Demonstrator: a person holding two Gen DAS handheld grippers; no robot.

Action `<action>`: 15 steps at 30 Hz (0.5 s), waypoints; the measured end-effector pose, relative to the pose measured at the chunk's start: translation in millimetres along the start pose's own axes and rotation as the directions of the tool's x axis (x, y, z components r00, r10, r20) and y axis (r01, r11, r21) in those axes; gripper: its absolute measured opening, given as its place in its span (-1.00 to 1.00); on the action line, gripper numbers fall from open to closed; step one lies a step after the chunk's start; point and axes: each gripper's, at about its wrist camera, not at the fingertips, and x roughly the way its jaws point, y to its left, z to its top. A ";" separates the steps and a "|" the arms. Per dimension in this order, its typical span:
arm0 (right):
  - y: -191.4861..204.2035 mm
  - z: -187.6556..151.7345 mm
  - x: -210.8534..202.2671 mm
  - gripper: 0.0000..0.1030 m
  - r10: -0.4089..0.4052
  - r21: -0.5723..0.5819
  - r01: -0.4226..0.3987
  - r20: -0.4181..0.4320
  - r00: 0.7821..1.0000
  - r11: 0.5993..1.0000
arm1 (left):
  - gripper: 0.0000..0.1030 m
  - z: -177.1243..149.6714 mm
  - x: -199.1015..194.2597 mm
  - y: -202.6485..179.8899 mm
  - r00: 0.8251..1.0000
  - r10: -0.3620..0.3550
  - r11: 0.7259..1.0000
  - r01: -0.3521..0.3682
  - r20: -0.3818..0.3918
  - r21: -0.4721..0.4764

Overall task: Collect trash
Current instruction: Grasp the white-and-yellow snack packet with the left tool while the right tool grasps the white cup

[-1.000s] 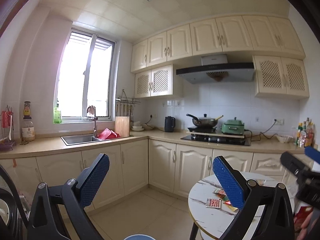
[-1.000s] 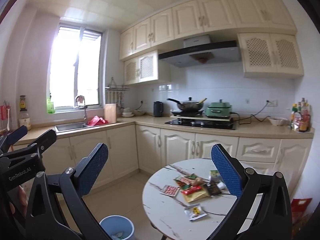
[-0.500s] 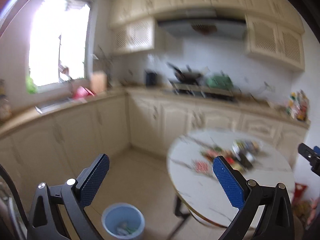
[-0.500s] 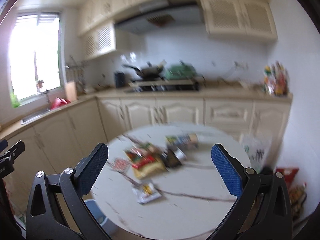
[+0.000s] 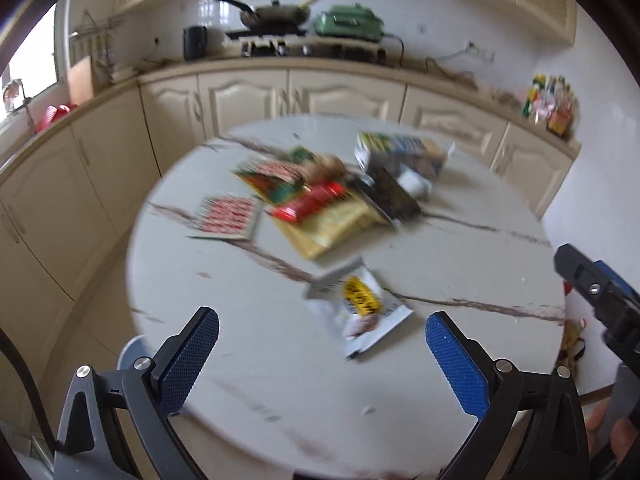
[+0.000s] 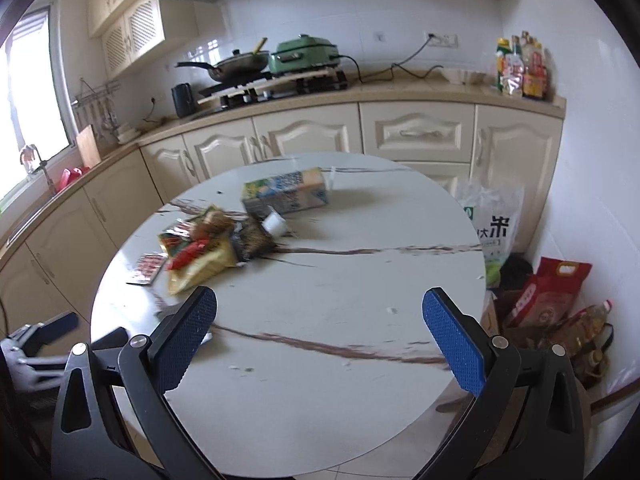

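Observation:
A round marble table (image 5: 460, 248) carries scattered trash. A white and yellow snack wrapper (image 5: 360, 308) lies nearest my left gripper (image 5: 322, 356), which hovers open just in front of it. Farther back lie a red patterned packet (image 5: 226, 218), a yellow bag (image 5: 332, 226) under a red wrapper (image 5: 310, 202), a dark wrapper (image 5: 390, 196) and a drink carton (image 5: 400, 152). My right gripper (image 6: 320, 334) is open above the bare near half of the table (image 6: 360, 280); the carton (image 6: 286, 194) and the wrapper pile (image 6: 200, 256) sit beyond it to the left. A sliver of the blue bin (image 5: 130, 354) shows under the table's left edge.
Cream kitchen cabinets (image 6: 416, 132) run behind the table, with a wok and green cooker (image 6: 304, 54) on the counter. Bags of rice (image 6: 490, 228) and a red sack (image 6: 548, 292) stand on the floor to the right of the table.
Both grippers have tilted down and moved closer to the table. The view went from the kitchen wall to the tabletop trash; the bin has slid almost out of sight.

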 end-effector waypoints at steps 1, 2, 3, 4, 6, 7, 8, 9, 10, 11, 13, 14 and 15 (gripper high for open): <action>-4.4 0.5 3.2 1.00 -0.004 0.002 0.004 -0.006 1.000 1.000 | 0.99 3.5 9.1 -3.8 1.000 0.014 1.000 -0.014 -0.015 -0.001; -9.6 1.2 7.4 1.00 -0.009 0.008 0.009 -0.014 1.000 1.000 | 0.99 4.4 18.8 -8.5 0.999 0.025 1.000 -0.025 -0.035 -0.006; -13.9 1.6 10.7 1.00 -0.007 0.011 0.008 -0.019 1.000 1.000 | 0.99 5.5 27.8 -11.5 0.998 0.026 1.000 -0.027 -0.052 -0.016; -18.3 2.0 14.3 1.00 -0.007 0.013 0.008 -0.025 1.000 1.000 | 0.99 1.0 33.4 -15.0 0.998 0.028 0.999 -0.029 -0.062 -0.021; -26.3 2.3 21.3 1.00 -0.011 0.017 0.012 -0.039 0.999 1.000 | 0.99 1.6 50.2 -19.6 0.995 0.055 0.998 -0.057 -0.080 -0.031; -30.2 2.7 26.1 1.00 -0.007 0.018 0.008 -0.047 0.999 1.000 | 0.99 1.7 59.5 -21.5 0.994 0.061 0.997 -0.064 -0.087 -0.032; -32.8 2.7 29.3 1.00 -0.005 0.018 0.005 -0.052 0.999 1.000 | 0.98 3.0 66.4 -21.9 0.993 0.066 0.997 -0.070 -0.097 -0.032; -33.8 2.5 32.1 1.00 -0.003 0.016 0.004 -0.055 0.998 1.000 | 0.94 3.6 71.6 -22.5 0.993 0.069 0.997 -0.073 -0.099 -0.034; -35.2 2.9 35.7 1.00 0.001 0.012 0.000 -0.060 0.998 1.000 | 0.93 5.4 73.5 -22.3 0.993 0.075 0.996 -0.079 -0.088 -0.038; -35.9 3.1 38.2 1.00 0.004 0.007 -0.003 -0.063 0.998 1.000 | 0.93 3.9 77.0 -21.6 0.994 0.071 0.997 -0.074 -0.079 -0.036; -36.8 4.1 43.5 1.00 0.009 0.000 -0.009 -0.067 0.998 1.000 | 0.80 3.3 83.3 -22.1 0.994 0.074 0.997 -0.076 -0.076 -0.020; -36.7 4.8 45.6 1.00 0.013 -0.005 -0.014 -0.068 0.998 1.000 | 0.71 2.1 83.8 -22.0 0.995 0.078 0.997 -0.078 -0.067 -0.005; -35.9 5.7 47.1 1.00 0.014 -0.008 -0.014 -0.069 0.998 1.000 | 0.57 1.2 83.9 -22.0 0.996 0.076 0.997 -0.075 -0.054 0.011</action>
